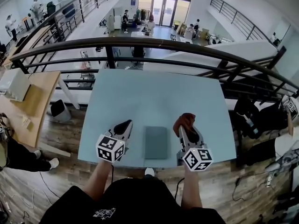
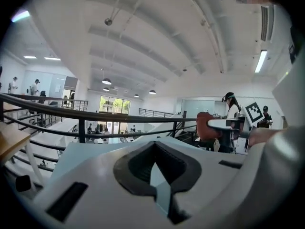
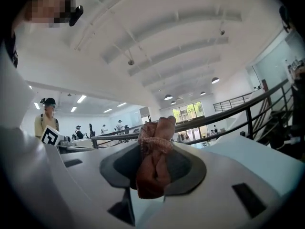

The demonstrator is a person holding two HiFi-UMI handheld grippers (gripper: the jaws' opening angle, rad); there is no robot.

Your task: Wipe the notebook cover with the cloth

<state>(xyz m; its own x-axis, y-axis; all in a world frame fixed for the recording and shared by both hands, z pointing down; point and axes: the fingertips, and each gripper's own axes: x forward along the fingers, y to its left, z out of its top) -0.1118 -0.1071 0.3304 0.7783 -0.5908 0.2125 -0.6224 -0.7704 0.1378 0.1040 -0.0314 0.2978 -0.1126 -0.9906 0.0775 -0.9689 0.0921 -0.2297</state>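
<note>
A grey-green notebook point(image 1: 156, 142) lies flat near the front edge of the pale blue table point(image 1: 154, 94), between my two grippers. My left gripper point(image 1: 126, 124) hovers just left of it; in the left gripper view point(image 2: 155, 146) its dark pads meet at the tips with nothing between them. To the notebook's right, my right gripper point(image 1: 183, 126) is shut on a bunched reddish-brown cloth point(image 1: 185, 120), which fills the jaws in the right gripper view point(image 3: 153, 162). Both grippers point up and away from the table. The cloth point(image 2: 205, 126) also shows in the left gripper view.
A dark metal railing point(image 1: 154, 43) runs behind the table, with a drop to a lower floor beyond it. A wooden desk point(image 1: 35, 101) stands at the left, and a seated person point(image 1: 18, 155) is beside it. Dark chairs and bags point(image 1: 254, 118) crowd the right.
</note>
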